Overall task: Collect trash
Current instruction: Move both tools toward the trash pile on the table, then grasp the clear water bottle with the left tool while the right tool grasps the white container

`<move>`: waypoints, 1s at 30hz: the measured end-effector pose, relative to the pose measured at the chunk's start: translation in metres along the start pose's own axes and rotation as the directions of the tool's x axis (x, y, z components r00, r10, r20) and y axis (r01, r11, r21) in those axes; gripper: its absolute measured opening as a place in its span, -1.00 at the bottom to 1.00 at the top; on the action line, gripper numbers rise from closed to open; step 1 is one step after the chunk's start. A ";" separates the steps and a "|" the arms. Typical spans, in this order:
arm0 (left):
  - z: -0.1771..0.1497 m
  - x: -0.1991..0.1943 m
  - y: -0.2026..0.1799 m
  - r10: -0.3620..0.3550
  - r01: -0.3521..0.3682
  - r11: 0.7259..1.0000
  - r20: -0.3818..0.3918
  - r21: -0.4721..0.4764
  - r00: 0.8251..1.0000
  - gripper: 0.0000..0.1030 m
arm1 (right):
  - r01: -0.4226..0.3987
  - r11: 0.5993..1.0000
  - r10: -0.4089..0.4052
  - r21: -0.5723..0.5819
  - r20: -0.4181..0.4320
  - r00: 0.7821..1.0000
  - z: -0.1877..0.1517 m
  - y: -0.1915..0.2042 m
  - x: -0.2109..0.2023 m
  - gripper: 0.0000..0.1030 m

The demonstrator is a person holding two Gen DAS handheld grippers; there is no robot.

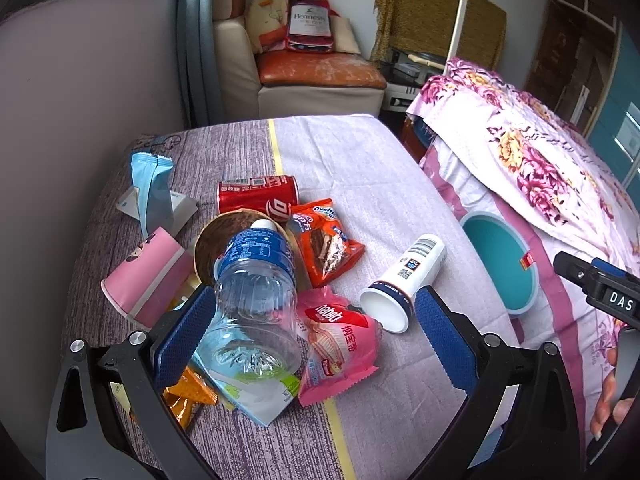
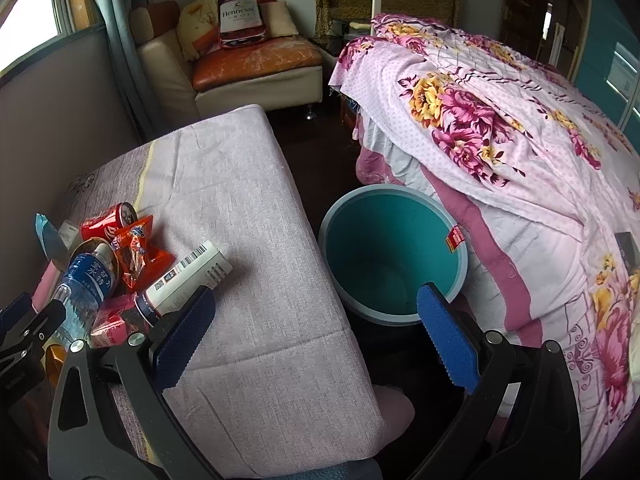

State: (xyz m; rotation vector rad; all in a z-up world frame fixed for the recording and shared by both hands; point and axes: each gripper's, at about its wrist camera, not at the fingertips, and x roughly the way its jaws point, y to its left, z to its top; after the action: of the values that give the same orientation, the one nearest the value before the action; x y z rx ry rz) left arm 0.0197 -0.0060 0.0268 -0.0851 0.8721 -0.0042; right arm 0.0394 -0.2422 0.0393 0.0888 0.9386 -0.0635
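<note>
Beside the table (image 2: 248,216), the bin (image 2: 394,256) sat empty on the floor, against the bed (image 2: 500,132). Trash was piled at the table's left end. Your left gripper (image 1: 308,336) was wide open around the bottle (image 1: 256,292), left pad touching it, nothing clamped. Your right gripper (image 2: 316,332) hung wide open and empty near the bin. Looked like first pick: next you'd close on the bottle and carry it right.

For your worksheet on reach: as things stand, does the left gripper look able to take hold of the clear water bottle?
Probably yes. The left gripper is open, and the water bottle already lies between its fingers, on top of the wrappers, with its base beside the left pad. Nothing covers it; the pink wrapper alongside might get pinched too.
</note>
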 end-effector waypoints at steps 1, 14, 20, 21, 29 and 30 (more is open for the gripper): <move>0.000 0.001 0.000 -0.003 0.003 1.000 0.000 0.000 1.000 0.94 | -0.002 1.000 0.002 -0.002 -0.001 1.000 0.000 0.001 0.000 0.88; 0.000 0.010 0.010 -0.012 0.012 1.000 -0.036 -0.001 0.999 0.94 | -0.042 0.999 0.041 -0.025 -0.067 0.997 -0.006 0.018 0.018 0.88; 0.014 0.018 0.028 -0.026 0.033 0.998 -0.121 0.058 0.992 0.94 | -0.070 0.997 0.068 -0.020 -0.104 0.992 -0.004 0.021 0.027 0.88; 0.016 0.019 0.031 -0.029 0.039 0.997 -0.140 0.070 0.990 0.94 | -0.074 0.997 0.071 -0.018 -0.109 0.991 -0.004 0.022 0.029 0.88; 0.024 0.045 0.053 -0.022 0.051 0.994 -0.274 0.101 0.962 0.94 | -0.101 0.995 0.098 -0.015 -0.149 0.984 -0.003 0.028 0.046 0.88; 0.025 0.048 0.054 -0.025 0.053 0.994 -0.287 0.093 0.958 0.94 | -0.109 0.994 0.105 -0.014 -0.156 0.982 -0.003 0.029 0.049 0.88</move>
State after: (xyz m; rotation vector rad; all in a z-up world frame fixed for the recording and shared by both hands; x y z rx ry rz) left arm 0.0674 0.0479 0.0021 -0.0073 1.1574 -0.0993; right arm 0.0681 -0.2140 -0.0004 0.1246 1.0883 0.0541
